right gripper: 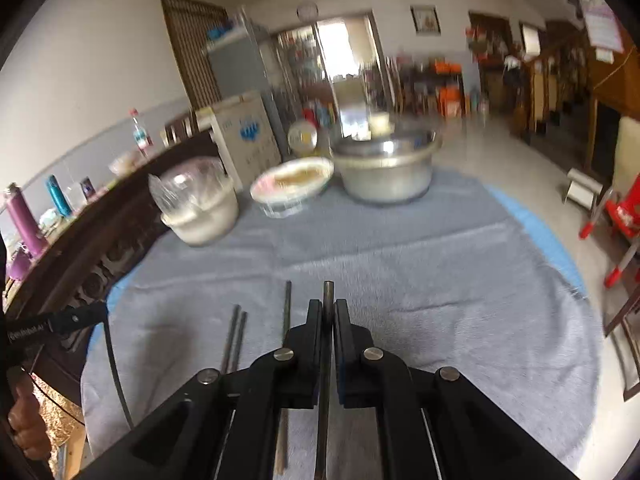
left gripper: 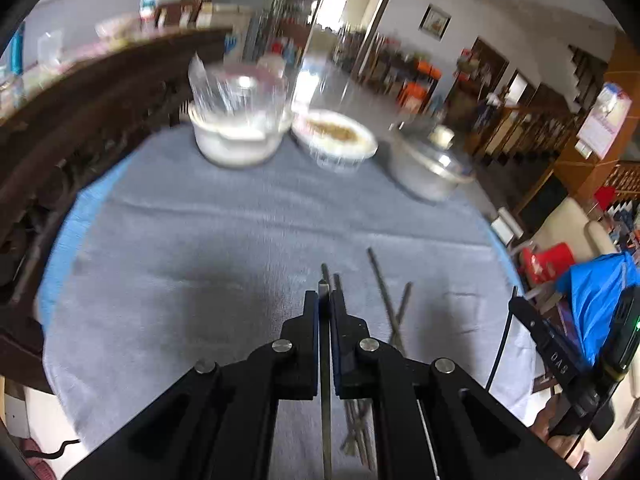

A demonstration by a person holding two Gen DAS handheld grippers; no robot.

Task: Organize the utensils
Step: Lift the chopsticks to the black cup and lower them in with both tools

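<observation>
On the far left of the grey cloth (left gripper: 200, 240) stands a white container (left gripper: 236, 136) with crumpled clear plastic (left gripper: 236, 88) on top; to its right sit a shallow bowl of brownish food (left gripper: 336, 136) and then a metal pot with a glass lid (left gripper: 428, 164), all blurred.

Nearer, the left gripper (left gripper: 324, 296) has its jaws pressed together on 1 thin metal chopstick (left gripper: 325, 400), which runs back between the fingers and pokes out a little past the tips. Just right of it, 2 more chopsticks (left gripper: 386, 300) lie crossed on the cloth, with further rods partly hidden under the gripper.

In the right wrist view, 2 chopsticks side by side (right gripper: 234, 340) lie on the cloth at the left, with a single chopstick (right gripper: 286, 312) next to them. The right gripper (right gripper: 328, 308) is clamped on another metal chopstick (right gripper: 327, 360), its tip standing out beyond the fingers. The pot (right gripper: 384, 172) sits straight beyond it.
</observation>
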